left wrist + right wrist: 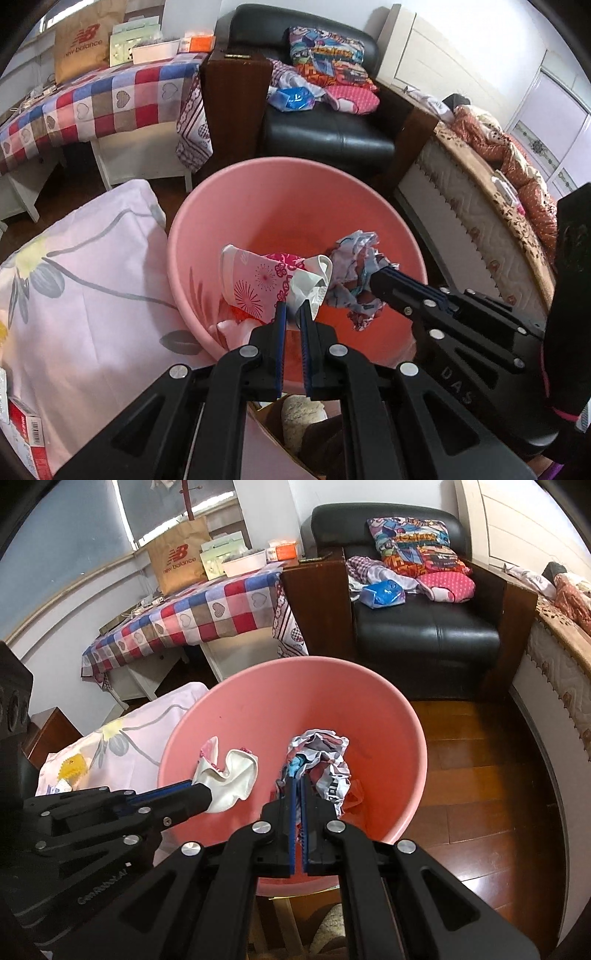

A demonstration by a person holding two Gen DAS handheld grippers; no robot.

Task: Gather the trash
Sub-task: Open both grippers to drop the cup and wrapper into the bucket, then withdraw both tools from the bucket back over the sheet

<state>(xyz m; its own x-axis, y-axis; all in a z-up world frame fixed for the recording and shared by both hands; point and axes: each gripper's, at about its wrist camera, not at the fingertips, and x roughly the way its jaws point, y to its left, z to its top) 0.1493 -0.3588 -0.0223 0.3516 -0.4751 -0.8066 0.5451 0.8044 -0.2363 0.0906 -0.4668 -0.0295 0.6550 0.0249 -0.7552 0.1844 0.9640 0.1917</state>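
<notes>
A pink bin (258, 192) (280, 698) stands on the floor under both grippers. My left gripper (292, 304) (201, 792) is shut on a crushed paper cup (255, 280) with pink flower prints; the cup's white inside (232, 779) shows in the right wrist view. The cup hangs over the bin's mouth. My right gripper (298, 779) (376, 278) is shut on a crumpled printed wrapper (325, 760) (354, 266), also held over the bin. Some red and white trash (236, 321) lies at the bin's bottom.
A pale flowered pillow (85, 280) lies left of the bin. Behind are a black armchair (332, 136) with cushions and a blue packet (291, 98), a checked-cloth table (92, 107) with a paper bag, and a bed (491, 206) at right. Wooden floor (480, 775) lies right of the bin.
</notes>
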